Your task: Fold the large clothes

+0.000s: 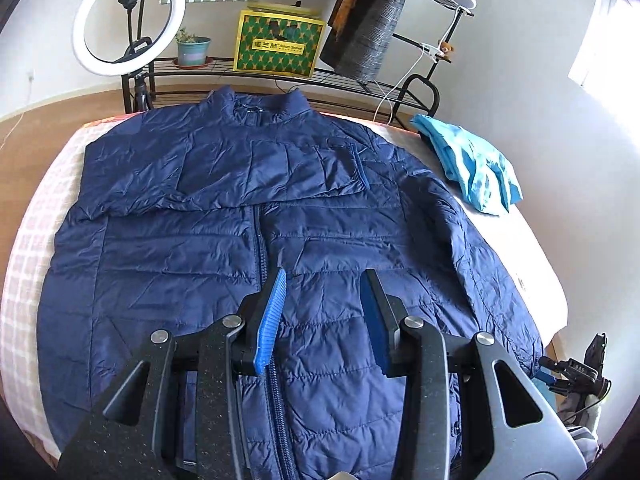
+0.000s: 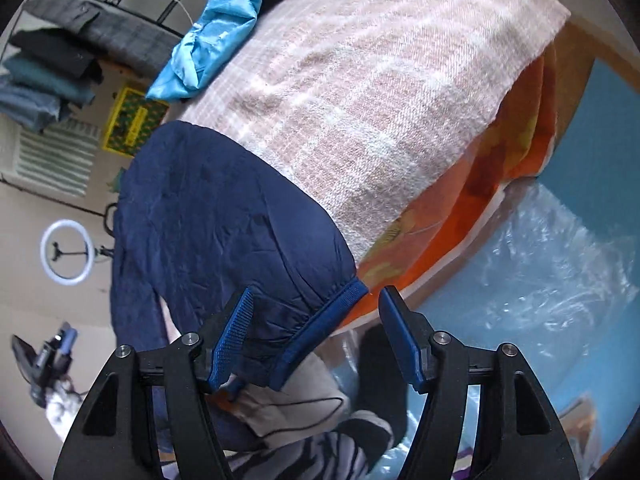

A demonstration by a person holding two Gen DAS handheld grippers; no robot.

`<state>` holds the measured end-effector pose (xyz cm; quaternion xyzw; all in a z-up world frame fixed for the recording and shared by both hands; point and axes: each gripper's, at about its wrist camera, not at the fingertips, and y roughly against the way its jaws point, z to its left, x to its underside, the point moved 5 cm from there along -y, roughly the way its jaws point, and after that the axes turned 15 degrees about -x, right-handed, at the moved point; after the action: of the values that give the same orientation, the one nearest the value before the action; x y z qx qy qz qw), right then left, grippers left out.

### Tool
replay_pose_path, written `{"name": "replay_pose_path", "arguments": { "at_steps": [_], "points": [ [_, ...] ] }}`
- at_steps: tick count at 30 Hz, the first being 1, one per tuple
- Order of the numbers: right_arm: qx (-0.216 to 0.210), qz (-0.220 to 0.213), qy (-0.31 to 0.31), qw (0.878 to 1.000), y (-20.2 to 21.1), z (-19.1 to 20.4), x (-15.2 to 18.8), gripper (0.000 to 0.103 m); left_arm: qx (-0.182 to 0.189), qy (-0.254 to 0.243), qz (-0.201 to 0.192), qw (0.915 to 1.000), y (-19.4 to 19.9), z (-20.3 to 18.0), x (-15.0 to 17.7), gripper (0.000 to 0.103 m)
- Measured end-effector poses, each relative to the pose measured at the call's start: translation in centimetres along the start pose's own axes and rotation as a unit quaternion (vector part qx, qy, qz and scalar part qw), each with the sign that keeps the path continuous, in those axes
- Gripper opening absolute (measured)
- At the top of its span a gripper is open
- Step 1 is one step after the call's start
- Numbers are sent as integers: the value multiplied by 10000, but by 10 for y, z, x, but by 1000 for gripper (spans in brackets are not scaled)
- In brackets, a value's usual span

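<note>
Jacket [image 1: 256, 216] (navy, quilted) is lying flat, front up, on the bed [image 1: 44, 200], collar toward the rack [image 1: 280, 76] at the far side. One sleeve is lying folded across the chest, cuff [image 1: 362, 172] ending just right of the zip line. Other sleeve is running down the jacket's right edge toward the bed corner.

L gripper [image 1: 324, 312] is hovering over the lower front of the jacket, just right of the zip. Jaws are standing partly open w/ nothing between them; pads not pressing any fabric.

R gripper [image 2: 316, 332] is sitting at the bed edge, view rolled sideways. Jaws are standing wide apart. Sleeve end [image 2: 240, 240] is hanging over the bed edge, ribbed cuff [image 2: 320, 332] lying in the gap btwn the pads. Left pad [image 2: 232, 340] is sitting close against the sleeve fabric (touching or not, can't tell); right pad [image 2: 400, 344] is standing clear of the cuff. Not a grip.

Bed cover is showing pink-and-white check, w/ orange bedding [image 2: 480, 200] beneath at the corner.

Blue cloth [image 1: 468, 164] is lying bunched near the bed's far right corner, apart from the jacket. Ring light [image 1: 128, 20], plant pot [image 1: 193, 51] and green box [image 1: 278, 42] are standing at the rack.
</note>
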<state>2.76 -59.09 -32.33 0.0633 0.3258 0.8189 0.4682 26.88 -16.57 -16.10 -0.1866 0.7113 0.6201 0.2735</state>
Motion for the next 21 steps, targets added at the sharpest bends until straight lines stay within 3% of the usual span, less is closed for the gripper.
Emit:
{"name": "replay_pose_path", "arguments": {
  "at_steps": [2,5,7,10,14,21],
  "points": [
    [3,-3,-12,10000,-3,0,-2,65,-38,26,2,10000,-1,3,0,39],
    [-30,84,99,9999,-6,3,-2,53,-58,88,-4,9999,0,6,-1,39],
    [1,218,223,9995,-4,6,2,33,-53,102,-8,9999,0,8,-1,39],
    [47,444,403,9982,-1,15,6,12,-8,103,23,9999,1,8,-1,39],
    [70,427,602,9972,11,31,4,6,36,47,33,10000,3,6,0,39],
    [-292,19,1083,9937,35,89,-20,5,-27,77,-22,10000,7,13,-2,39]
  ]
}}
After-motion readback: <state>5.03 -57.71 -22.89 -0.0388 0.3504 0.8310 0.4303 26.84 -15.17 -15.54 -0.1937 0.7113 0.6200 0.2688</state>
